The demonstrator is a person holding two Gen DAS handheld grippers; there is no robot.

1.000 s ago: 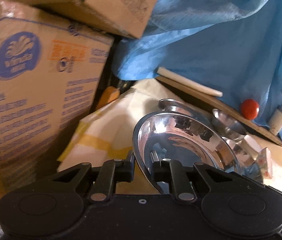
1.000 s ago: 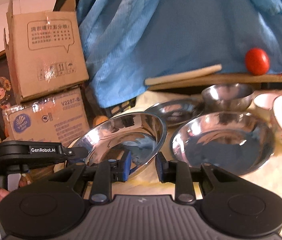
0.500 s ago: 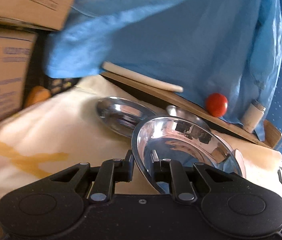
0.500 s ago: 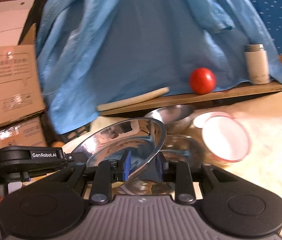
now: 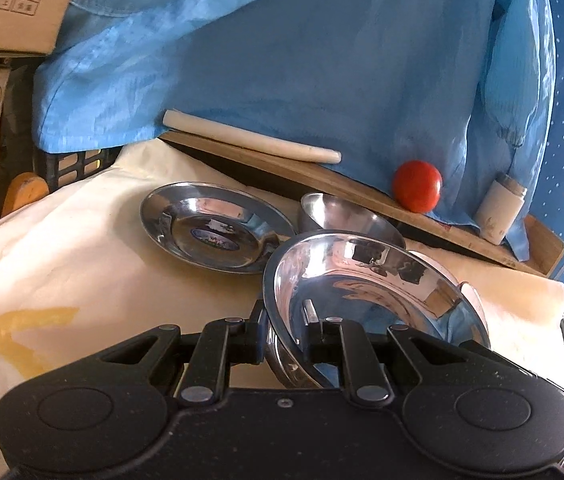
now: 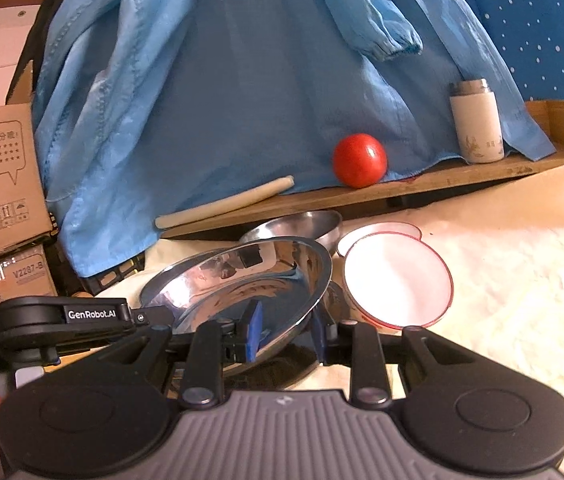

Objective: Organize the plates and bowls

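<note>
Both grippers' fingers grip one empty, shiny steel dish (image 5: 366, 292): the left gripper (image 5: 284, 340) on one rim, the right gripper (image 6: 286, 332) opposite; a white, red-rimmed bowl (image 6: 398, 284) sits empty beside it.

Large steel bowl (image 5: 374, 300): polished, tilted, lifted off my cream cloth, its rim pinched on both sides. Shallow steel plate (image 5: 213, 232): flat on the cloth, sticker at its centre. Small steel bowl (image 5: 346, 218): upright, just behind. Two white red-rimmed bowls (image 6: 398, 284): overlapping, beside the steel ones.
</note>
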